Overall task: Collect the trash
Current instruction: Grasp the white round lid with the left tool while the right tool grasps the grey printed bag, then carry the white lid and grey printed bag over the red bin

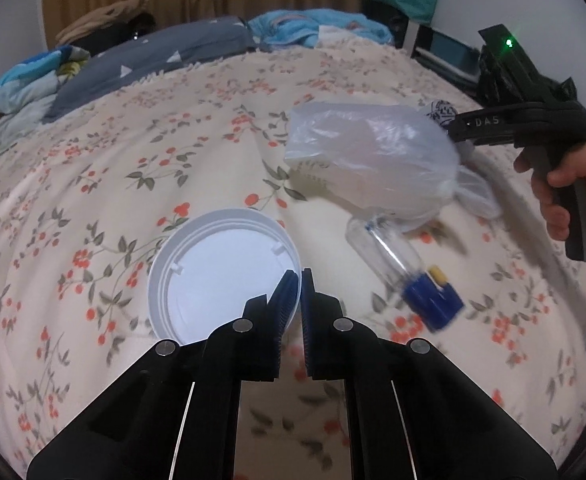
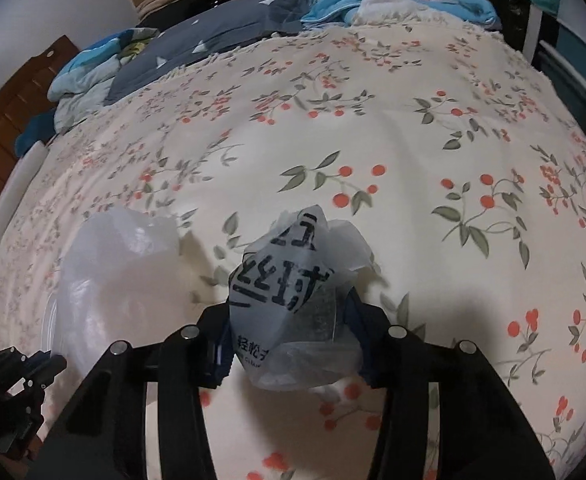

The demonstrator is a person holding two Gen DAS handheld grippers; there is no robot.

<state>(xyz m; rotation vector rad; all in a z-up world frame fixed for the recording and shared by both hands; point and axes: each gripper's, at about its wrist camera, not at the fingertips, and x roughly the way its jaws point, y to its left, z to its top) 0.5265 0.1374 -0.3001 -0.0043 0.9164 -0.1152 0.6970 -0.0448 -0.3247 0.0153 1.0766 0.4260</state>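
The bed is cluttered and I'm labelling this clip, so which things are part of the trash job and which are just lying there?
Job:
- white bin, its rim clamped by the left gripper
- printed wrapper in the right gripper
- clear plastic bag
- clear bottle with blue cap

Lying about:
- grey pillow
- blue blanket
- brown clothes

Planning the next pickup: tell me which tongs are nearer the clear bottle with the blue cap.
Left. The left tongs, clamped on the white lid, sit just beside the bottle; the right tongs hold a printed wrapper beyond the plastic bag.
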